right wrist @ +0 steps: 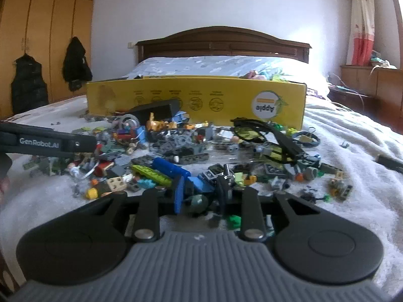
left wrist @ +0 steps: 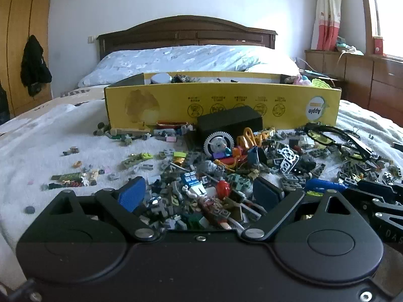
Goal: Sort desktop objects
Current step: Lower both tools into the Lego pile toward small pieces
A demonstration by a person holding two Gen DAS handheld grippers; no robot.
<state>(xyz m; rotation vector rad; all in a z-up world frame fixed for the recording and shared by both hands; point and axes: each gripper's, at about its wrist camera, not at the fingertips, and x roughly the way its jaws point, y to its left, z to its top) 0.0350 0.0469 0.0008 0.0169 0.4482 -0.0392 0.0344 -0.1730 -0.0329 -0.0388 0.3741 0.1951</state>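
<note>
A heap of small toy bricks and parts lies on a white blanket on the bed. My left gripper is open and low over the heap, its blue pads either side of a white minifigure and a red round piece. My right gripper has its jaws narrowly apart around a dark green rounded piece at the heap's near edge; whether it grips it is unclear. A blue cylinder lies just ahead. The left gripper's arm shows at the left of the right wrist view.
A long yellow cardboard box holding assorted items stands behind the heap; it also shows in the right wrist view. A black box, a white gear wheel and yellow-lensed glasses lie among the bricks. Loose pieces scatter left.
</note>
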